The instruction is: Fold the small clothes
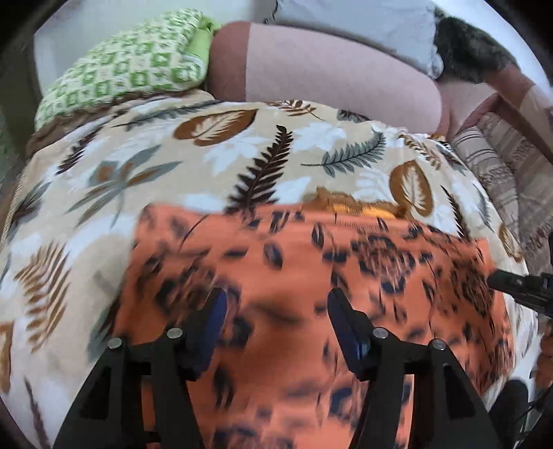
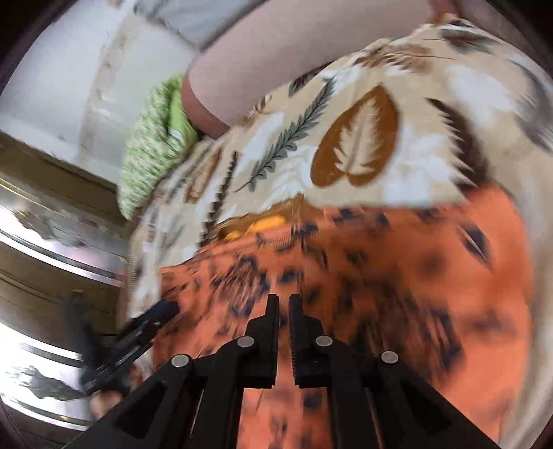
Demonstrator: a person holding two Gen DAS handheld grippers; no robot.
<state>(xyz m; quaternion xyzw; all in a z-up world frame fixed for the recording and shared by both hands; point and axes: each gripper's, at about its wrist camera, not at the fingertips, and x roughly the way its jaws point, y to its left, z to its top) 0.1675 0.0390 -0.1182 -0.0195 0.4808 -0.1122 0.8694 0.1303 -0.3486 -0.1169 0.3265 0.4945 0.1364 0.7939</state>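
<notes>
- Left wrist view, far left of the left gripper (image 1: 276,311): a green-and-white patterned cushion (image 1: 128,65) lies at the far edge of a leaf-print blanket (image 1: 214,152).
- Straight ahead, beyond the blanket: a pale pink bolster (image 1: 328,69), with a grey pillow (image 1: 363,24) behind it.
- Directly beneath and ahead of the left gripper: an orange garment with dark spots (image 1: 345,255) lies spread flat on the blanket. The blue-padded jaws stand well apart above it, with nothing pinched between them.
- At its right: the tip of the right gripper (image 1: 518,286) reaches in over the garment's right edge.
- Right wrist view, lower left of the right gripper (image 2: 284,304): the left gripper (image 2: 152,317), blurred, sits at the orange garment's (image 2: 414,276) left edge.
- Centre: the right gripper's black jaws are nearly together, a thin gap between them, and no cloth is visibly caught there.
- Ahead and right: the garment spreads across the blanket (image 2: 432,114).
</notes>
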